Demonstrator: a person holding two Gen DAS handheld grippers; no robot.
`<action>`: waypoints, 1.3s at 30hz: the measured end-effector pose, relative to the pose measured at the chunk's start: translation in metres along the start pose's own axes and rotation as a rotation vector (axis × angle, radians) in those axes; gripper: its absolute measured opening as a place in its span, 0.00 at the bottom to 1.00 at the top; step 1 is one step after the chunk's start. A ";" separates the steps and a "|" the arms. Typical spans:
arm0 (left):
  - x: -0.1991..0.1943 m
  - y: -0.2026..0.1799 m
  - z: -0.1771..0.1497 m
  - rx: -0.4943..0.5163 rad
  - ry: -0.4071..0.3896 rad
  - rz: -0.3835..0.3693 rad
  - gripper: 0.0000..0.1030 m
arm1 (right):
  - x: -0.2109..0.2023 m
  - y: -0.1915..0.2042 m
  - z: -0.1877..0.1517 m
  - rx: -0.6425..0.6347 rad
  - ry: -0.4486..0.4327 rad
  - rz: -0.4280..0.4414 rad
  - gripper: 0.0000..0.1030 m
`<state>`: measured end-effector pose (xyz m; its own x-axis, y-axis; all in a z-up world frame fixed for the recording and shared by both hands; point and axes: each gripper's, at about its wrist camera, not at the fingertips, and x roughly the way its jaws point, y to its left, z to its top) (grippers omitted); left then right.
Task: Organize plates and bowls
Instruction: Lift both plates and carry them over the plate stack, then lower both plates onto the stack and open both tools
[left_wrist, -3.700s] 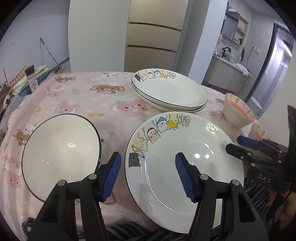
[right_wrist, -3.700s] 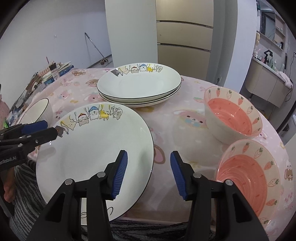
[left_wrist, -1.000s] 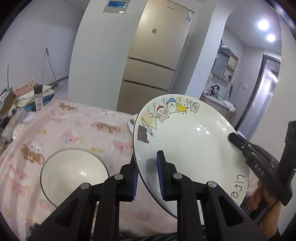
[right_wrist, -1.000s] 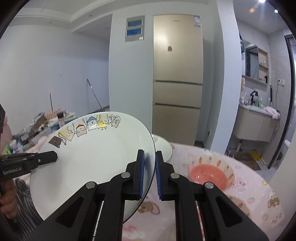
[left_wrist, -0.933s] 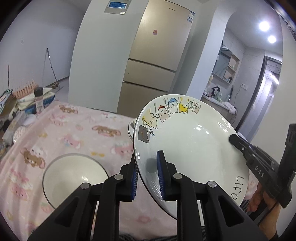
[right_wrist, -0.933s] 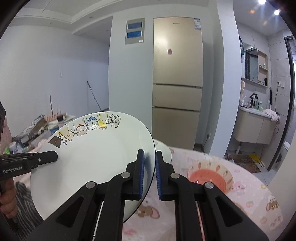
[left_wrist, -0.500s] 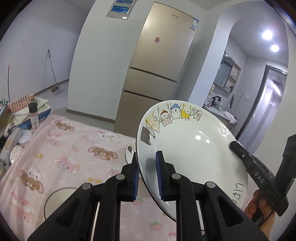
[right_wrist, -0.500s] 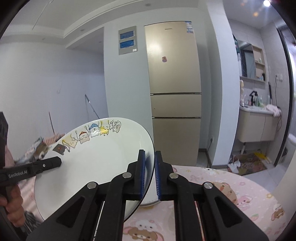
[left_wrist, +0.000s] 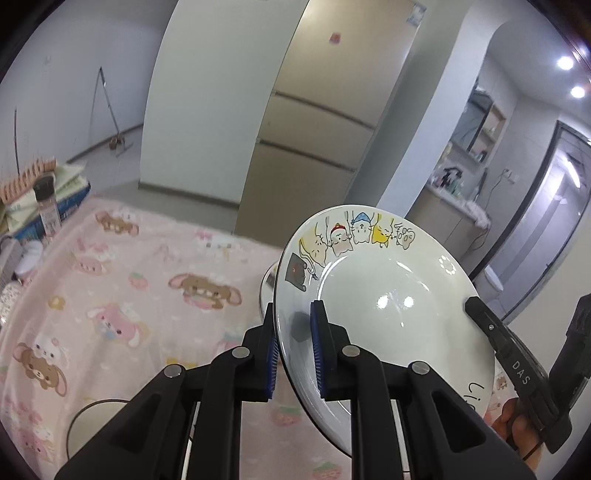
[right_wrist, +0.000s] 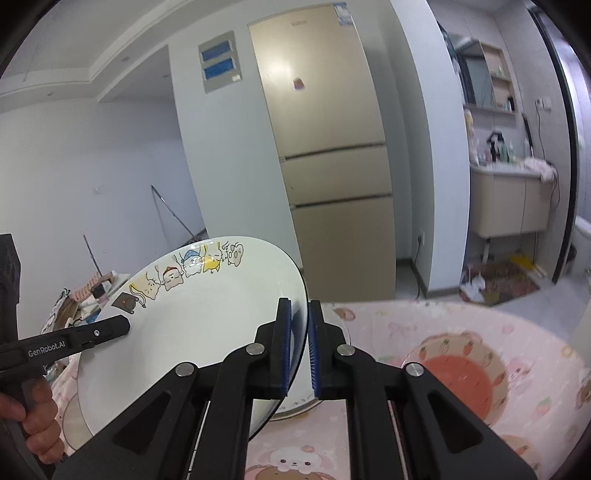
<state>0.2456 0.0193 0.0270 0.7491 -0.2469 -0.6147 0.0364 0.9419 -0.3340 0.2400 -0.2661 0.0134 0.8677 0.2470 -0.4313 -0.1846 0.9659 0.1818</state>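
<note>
Left wrist view: the left tongs (left_wrist: 293, 349) clamp the near-left rim of the cartoon plate (left_wrist: 380, 302), one pad on each face. The right tongs (right_wrist: 299, 345) pinch the opposite rim the same way. The plate hangs tilted, clear of the surface (left_wrist: 147, 280). Compared with a second ago, the plate is carried further across the pink cloth: the white bowl (left_wrist: 92, 424) now sits low behind the plate, and the plate stack (right_wrist: 306, 400) lies directly beneath and just beyond the plate's far rim. The strawberry bowl (right_wrist: 458, 376) rests right of the plate. Judgement: transport is nearly complete; levelling and lowering onto the stack remain.
</note>
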 end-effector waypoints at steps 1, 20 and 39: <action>0.005 0.001 -0.002 0.000 0.014 0.009 0.16 | 0.006 -0.002 -0.005 0.010 0.017 -0.002 0.08; 0.056 0.012 -0.014 0.044 0.130 0.155 0.16 | 0.055 -0.004 -0.041 0.034 0.210 -0.042 0.09; 0.095 0.010 -0.003 0.035 0.210 0.206 0.16 | 0.093 -0.004 -0.037 -0.009 0.300 -0.112 0.12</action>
<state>0.3148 0.0043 -0.0371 0.5902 -0.0878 -0.8025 -0.0764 0.9835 -0.1638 0.3045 -0.2436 -0.0599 0.7084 0.1495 -0.6898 -0.1002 0.9887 0.1113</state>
